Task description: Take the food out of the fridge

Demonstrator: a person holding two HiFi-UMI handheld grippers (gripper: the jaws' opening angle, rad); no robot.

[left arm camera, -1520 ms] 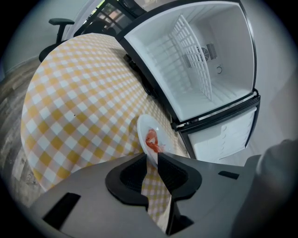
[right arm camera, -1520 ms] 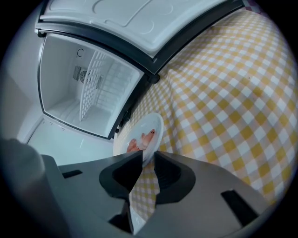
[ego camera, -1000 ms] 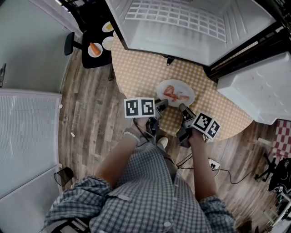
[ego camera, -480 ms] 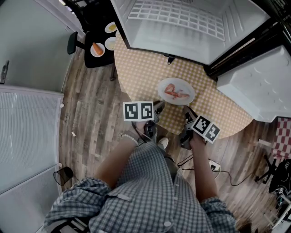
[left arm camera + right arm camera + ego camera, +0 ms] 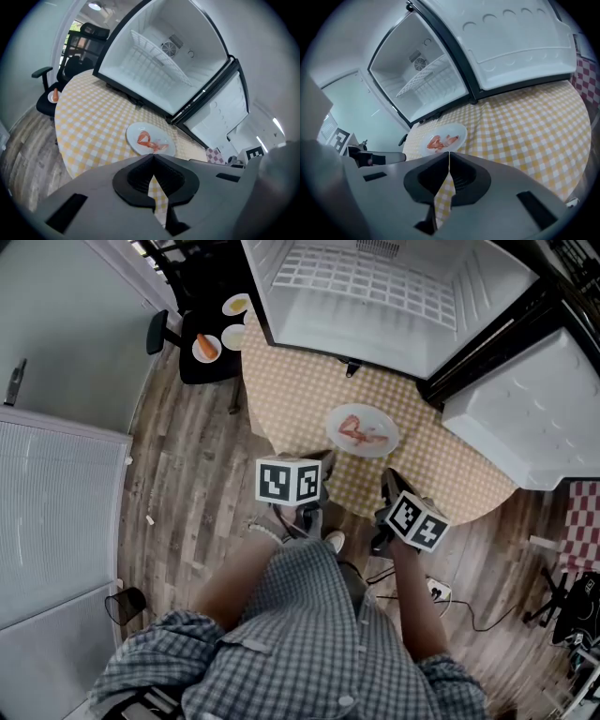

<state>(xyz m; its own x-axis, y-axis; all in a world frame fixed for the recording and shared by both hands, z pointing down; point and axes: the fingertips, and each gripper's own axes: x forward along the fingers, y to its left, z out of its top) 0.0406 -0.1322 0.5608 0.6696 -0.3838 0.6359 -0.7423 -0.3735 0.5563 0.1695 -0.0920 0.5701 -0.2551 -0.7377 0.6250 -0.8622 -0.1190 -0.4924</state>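
A white plate [image 5: 362,430] with red strips of food lies on the round yellow-checked table [image 5: 300,381], in front of the open fridge [image 5: 375,287]. The fridge's wire shelf is bare. My left gripper [image 5: 322,463] hovers at the table's near edge, just short of the plate, shut with nothing in it. In the left gripper view its jaws [image 5: 153,157] meet below the plate [image 5: 151,139]. My right gripper [image 5: 387,477] hangs to the right, also shut and empty. In the right gripper view its tips [image 5: 449,154] touch below the plate [image 5: 443,138].
The white fridge door [image 5: 525,418] stands open at the right. A black chair [image 5: 208,346] at the far left holds small plates, one with a carrot. A white appliance [image 5: 56,521] fills the left side. Cables and a socket strip [image 5: 439,589] lie on the wooden floor.
Both grippers have drawn back from the plate toward the person and risen a little, and their marker cubes have rolled. The plate has stayed on the table.
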